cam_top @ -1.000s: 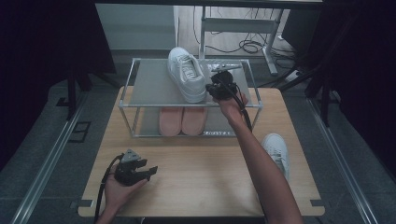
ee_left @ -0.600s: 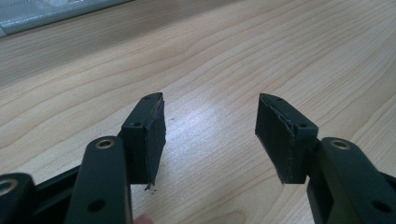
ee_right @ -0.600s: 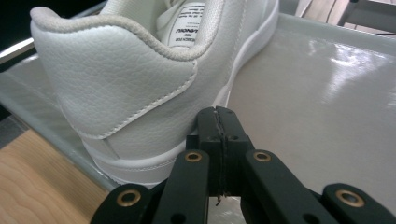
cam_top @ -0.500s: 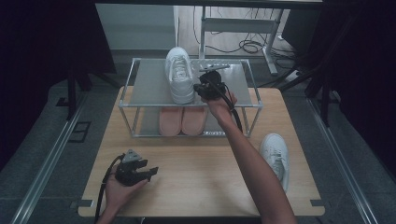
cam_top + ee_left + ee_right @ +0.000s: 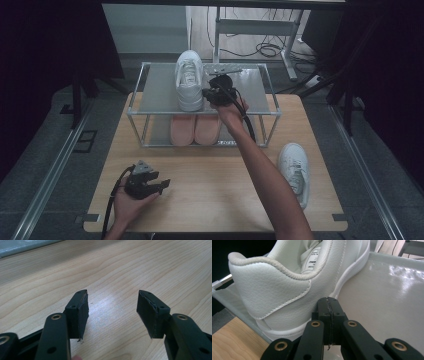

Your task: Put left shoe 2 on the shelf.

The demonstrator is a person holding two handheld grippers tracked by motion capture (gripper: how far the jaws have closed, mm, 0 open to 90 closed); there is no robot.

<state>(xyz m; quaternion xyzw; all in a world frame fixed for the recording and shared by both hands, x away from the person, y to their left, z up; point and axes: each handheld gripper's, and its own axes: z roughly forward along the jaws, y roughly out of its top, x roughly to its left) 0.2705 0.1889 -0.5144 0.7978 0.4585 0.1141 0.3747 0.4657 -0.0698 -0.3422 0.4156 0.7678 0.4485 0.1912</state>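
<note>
Right claw (image 5: 206, 95) is up on the top shelf of the rack (image 5: 255, 90), jaws pressed flat together with nothing between them, tips touching the side of the white sneaker (image 5: 189, 80) near its heel. In the right gripper view that sneaker (image 5: 287, 282) stands upright by the shelf's near edge, heel toward the camera. Counting shoes: one white sneaker on the top shelf, one more white sneaker (image 5: 295, 170) lying on the tabletop (image 5: 215, 185) at the right, well apart from the rack, and two pink shoes (image 5: 195, 129) side by side on the lower shelf. Four in all. Left claw (image 5: 161, 185) rests low at the near left of the tabletop, jaws spread wide and holding nothing, bare wood between them.
</note>
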